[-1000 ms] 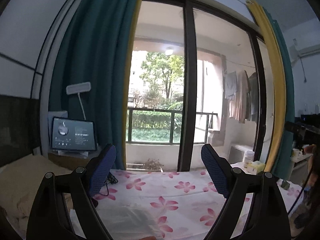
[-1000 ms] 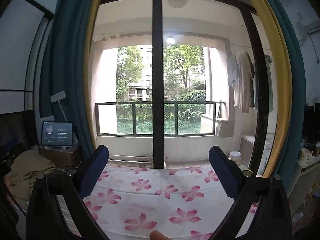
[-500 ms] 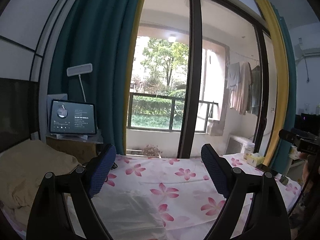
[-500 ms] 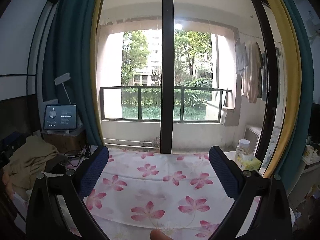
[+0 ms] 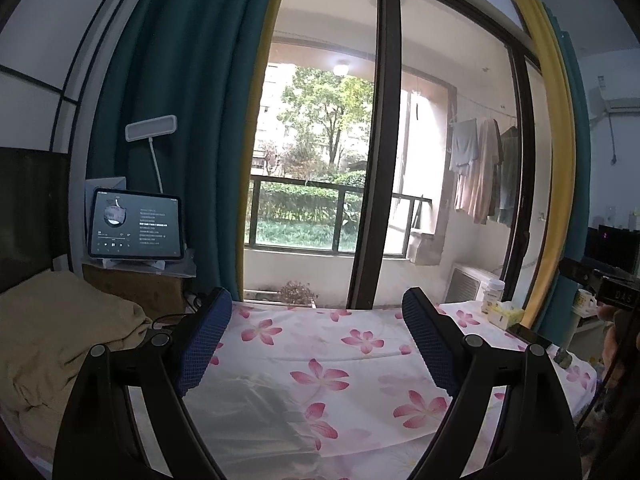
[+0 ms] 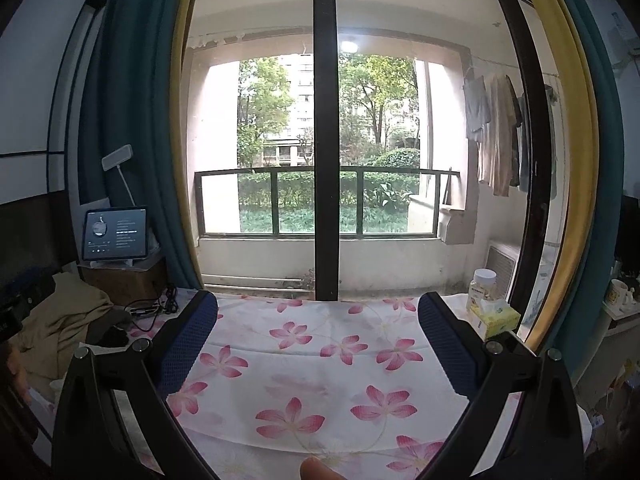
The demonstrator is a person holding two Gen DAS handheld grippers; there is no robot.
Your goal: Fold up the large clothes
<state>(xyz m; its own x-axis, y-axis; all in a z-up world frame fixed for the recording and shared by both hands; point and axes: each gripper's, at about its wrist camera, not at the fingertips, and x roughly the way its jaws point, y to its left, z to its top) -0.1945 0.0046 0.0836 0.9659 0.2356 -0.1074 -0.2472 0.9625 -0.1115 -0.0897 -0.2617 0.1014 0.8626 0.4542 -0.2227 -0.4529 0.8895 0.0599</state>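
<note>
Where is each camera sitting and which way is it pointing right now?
Left wrist: on the left gripper, jaws open, facing across the floral sheet toward the balcony door; tablet at left.
Right wrist: on the right gripper, jaws open, facing the same door squarely; a fingertip shows at the bottom.
Shared: sheet, door, tablet, tissue box.

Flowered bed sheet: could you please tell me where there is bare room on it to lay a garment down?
The white pink-flowered sheet lies bare across its middle, ahead of both open grippers. The left edge is crowded by tan bedding and black cables; the far right corner holds a yellow tissue box, a white-lidded jar and a dark phone.
</note>
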